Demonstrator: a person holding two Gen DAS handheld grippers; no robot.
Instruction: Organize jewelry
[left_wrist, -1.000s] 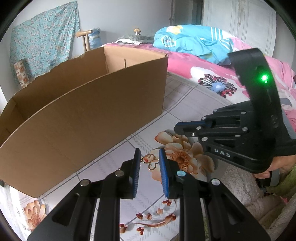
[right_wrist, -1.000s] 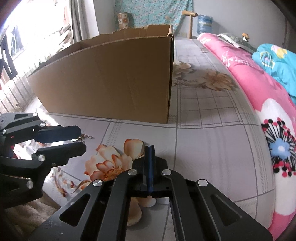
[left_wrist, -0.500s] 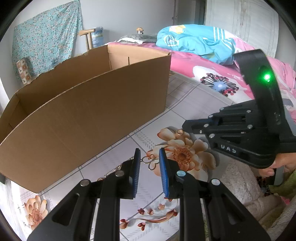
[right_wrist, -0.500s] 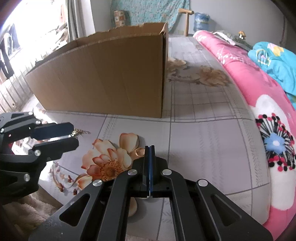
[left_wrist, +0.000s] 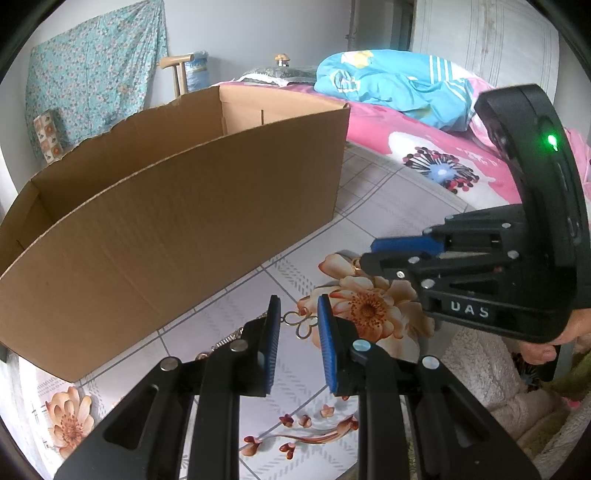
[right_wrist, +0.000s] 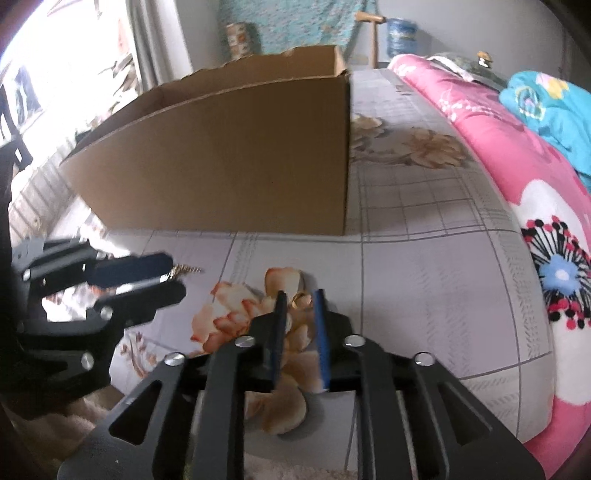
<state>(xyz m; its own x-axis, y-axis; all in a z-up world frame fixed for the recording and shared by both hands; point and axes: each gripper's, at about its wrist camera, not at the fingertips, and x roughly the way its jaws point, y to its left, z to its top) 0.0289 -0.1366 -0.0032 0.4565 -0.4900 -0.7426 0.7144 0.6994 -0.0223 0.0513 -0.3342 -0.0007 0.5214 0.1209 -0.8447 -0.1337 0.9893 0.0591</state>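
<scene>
Two hand-held grippers part-open, neither holding anything. Left hand-held gripper (left_wrist: 297, 319) straddles chain (left_wrist: 299, 325) on floor, long axis running left-back under finger. Ring (right_wrist: 300, 300) dead ahead of right hand-held gripper (right_wrist: 299, 295) — nearer.

Soft daylight fills the room, pouring from a window (right_wrist: 55, 66) blown out white at the upper left of the right wrist view. That view is smeared with motion blur, worst on the left claw (right_wrist: 173, 280). The left wrist view is sharp. Both bend straight lines and darken at the corners.
</scene>
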